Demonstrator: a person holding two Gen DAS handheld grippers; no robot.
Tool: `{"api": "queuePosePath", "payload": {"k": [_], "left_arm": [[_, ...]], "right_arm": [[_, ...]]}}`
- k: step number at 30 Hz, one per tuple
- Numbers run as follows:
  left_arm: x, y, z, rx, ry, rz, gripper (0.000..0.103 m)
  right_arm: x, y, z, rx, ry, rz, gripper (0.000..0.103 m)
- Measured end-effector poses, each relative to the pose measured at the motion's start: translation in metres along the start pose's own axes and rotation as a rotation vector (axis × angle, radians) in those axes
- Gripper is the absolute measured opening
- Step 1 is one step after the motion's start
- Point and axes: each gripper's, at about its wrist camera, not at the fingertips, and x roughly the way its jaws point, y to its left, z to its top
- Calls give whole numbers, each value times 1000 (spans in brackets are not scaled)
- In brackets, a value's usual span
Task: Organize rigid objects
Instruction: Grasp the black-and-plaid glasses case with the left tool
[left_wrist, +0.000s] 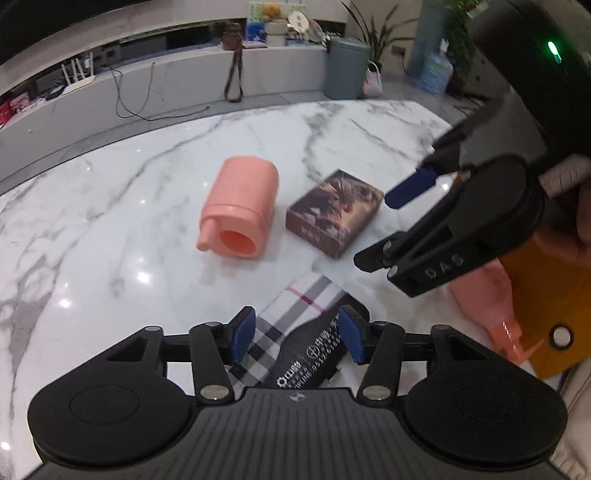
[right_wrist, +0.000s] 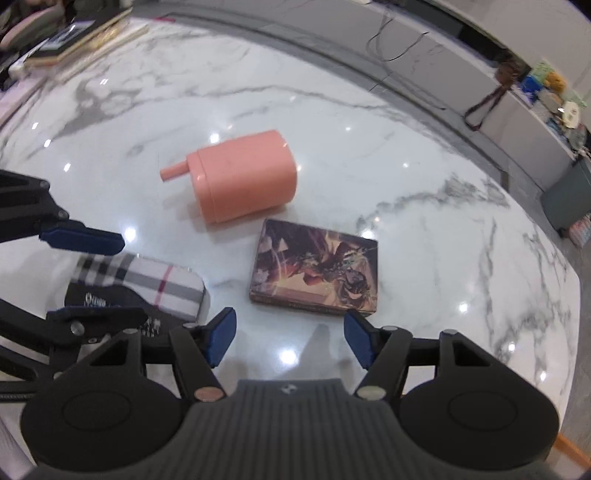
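While left gripper (left_wrist: 297, 338) straddles plaid case (left_wrist: 295, 317) | contact unclear | case partly hidden

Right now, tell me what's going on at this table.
A person is sorting items on a marble table with two handheld grippers. The left gripper has its fingers on either side of a plaid case; whether they press it is unclear. The right gripper is open and empty, hovering near an illustrated box. A pink container lies on its side beyond them, untouched.
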Motion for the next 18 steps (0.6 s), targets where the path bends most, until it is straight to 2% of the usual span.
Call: {"api": "queuePosePath", "payload": {"k": [3,12,14,16,18], "left_arm": [[3,-1,-1,3,21,-23,70],[7,-9,0,60,38,6,71],[8,-12,0,74,36,19,76],[10,-14,0,82,34,27,79],[11,-14,0,86,30,29,82]], "right_arm": [[0,2,3,-72,14,-7,67],[9,5,17,-306,56,-51,67],[12,5,20,-371,60,-58,69],[16,5,23,-438,68,-60,76],[22,4,27,-509,85,-52,78]]}}
